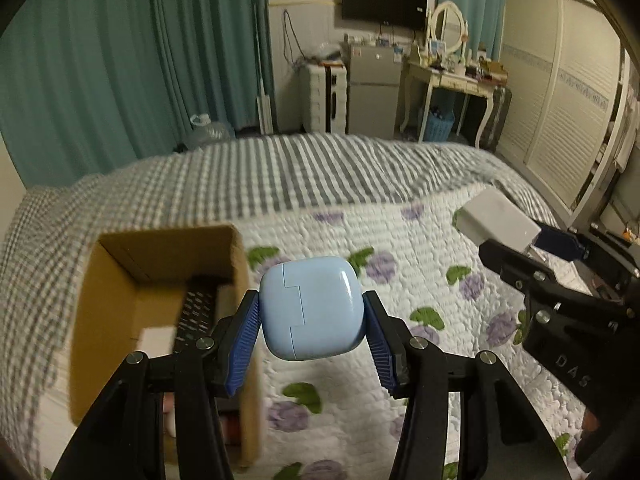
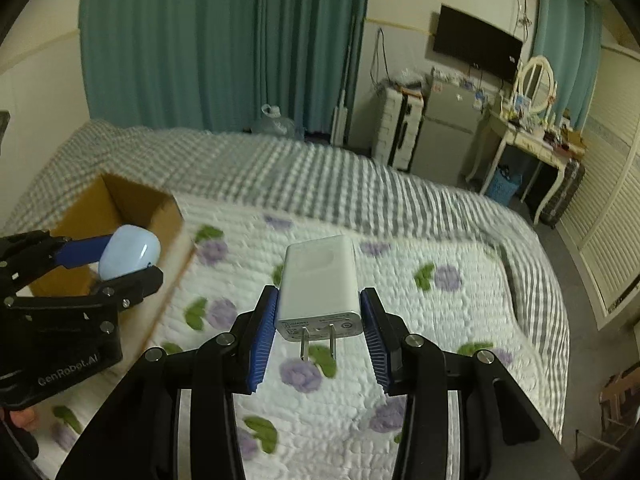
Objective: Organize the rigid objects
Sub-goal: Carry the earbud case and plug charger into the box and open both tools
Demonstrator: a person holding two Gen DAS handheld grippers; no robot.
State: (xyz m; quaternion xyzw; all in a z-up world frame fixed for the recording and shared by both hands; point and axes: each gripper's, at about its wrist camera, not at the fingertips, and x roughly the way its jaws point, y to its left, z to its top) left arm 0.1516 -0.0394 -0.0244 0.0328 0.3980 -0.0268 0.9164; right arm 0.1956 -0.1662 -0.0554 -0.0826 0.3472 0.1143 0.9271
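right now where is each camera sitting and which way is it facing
Left wrist: rides the left gripper, looking across the quilted floral bed toward the wall-mounted black tv; its blue pads clamp a pale blue rounded earbud case.
Right wrist: rides the right gripper, facing likewise; it clamps a white two-prong plug charger.
Shared: the open brown cardboard box, and each shows the other gripper.

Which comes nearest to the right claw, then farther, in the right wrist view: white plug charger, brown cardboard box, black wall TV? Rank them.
1. White plug charger: clamped in the right claw.
2. Brown cardboard box: on the bed, to the left.
3. Black wall TV: on the far wall, upper right.
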